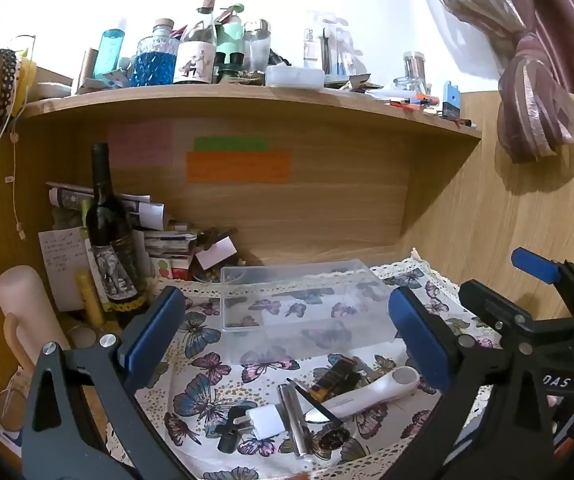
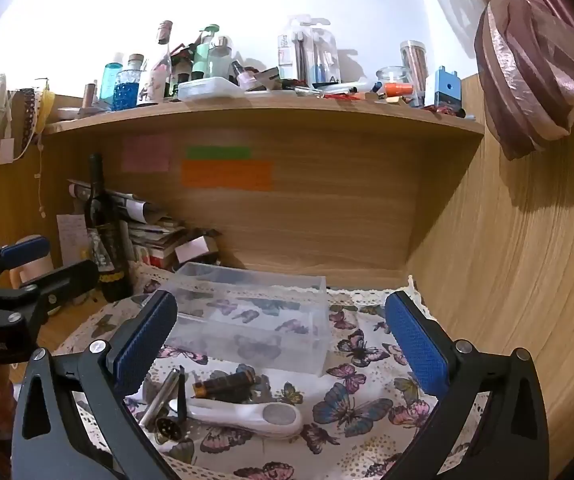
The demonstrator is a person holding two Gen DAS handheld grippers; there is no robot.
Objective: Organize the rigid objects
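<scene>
A clear plastic box (image 1: 303,304) stands empty on the butterfly cloth (image 1: 199,364); it also shows in the right wrist view (image 2: 247,320). In front of it lie small items: a white handheld device (image 1: 371,394) (image 2: 247,416), a dark battery-like cylinder (image 1: 333,378) (image 2: 223,385), a silver metal tube (image 1: 293,420) (image 2: 159,400), a white plug adapter (image 1: 265,420) and a black clip (image 1: 229,432). My left gripper (image 1: 287,340) is open above the items, empty. My right gripper (image 2: 283,344) is open and empty, hovering over the same pile.
A dark wine bottle (image 1: 107,232) stands at back left beside stacked papers (image 1: 155,232) and a pink flask (image 1: 27,312). A wooden shelf (image 1: 247,104) overhead is crowded with bottles. Wooden walls close the back and right. A tied curtain (image 1: 535,112) hangs at right.
</scene>
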